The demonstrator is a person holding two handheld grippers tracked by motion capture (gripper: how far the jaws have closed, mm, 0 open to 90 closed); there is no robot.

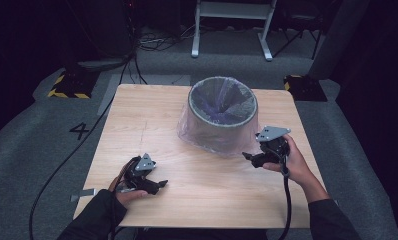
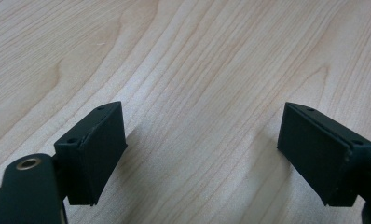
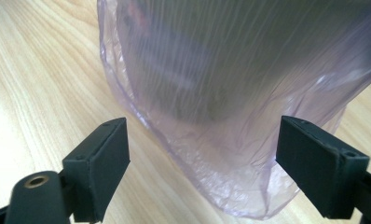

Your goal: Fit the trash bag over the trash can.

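Observation:
A grey bin [image 1: 222, 107] stands on the wooden table [image 1: 152, 125], toward the back right, lined with a clear purplish plastic bag [image 1: 212, 137] whose skirt hangs down over the outside. My right gripper [image 1: 252, 158] is open, close to the bag's lower right side. In the right gripper view the bag [image 3: 230, 140] drapes just ahead, between the spread jaws of the right gripper [image 3: 202, 163]. My left gripper [image 1: 157, 186] rests near the front left of the table, open, with bare wood between its jaws. In the left gripper view the left gripper [image 2: 202, 154] holds nothing.
Cables [image 1: 67, 155] trail over the grey floor to the left. A white frame [image 1: 232, 25] stands behind the table. Yellow-and-black bases [image 1: 69, 85] sit at both back corners. A strip of tape [image 1: 84, 194] hangs at the table's front left edge.

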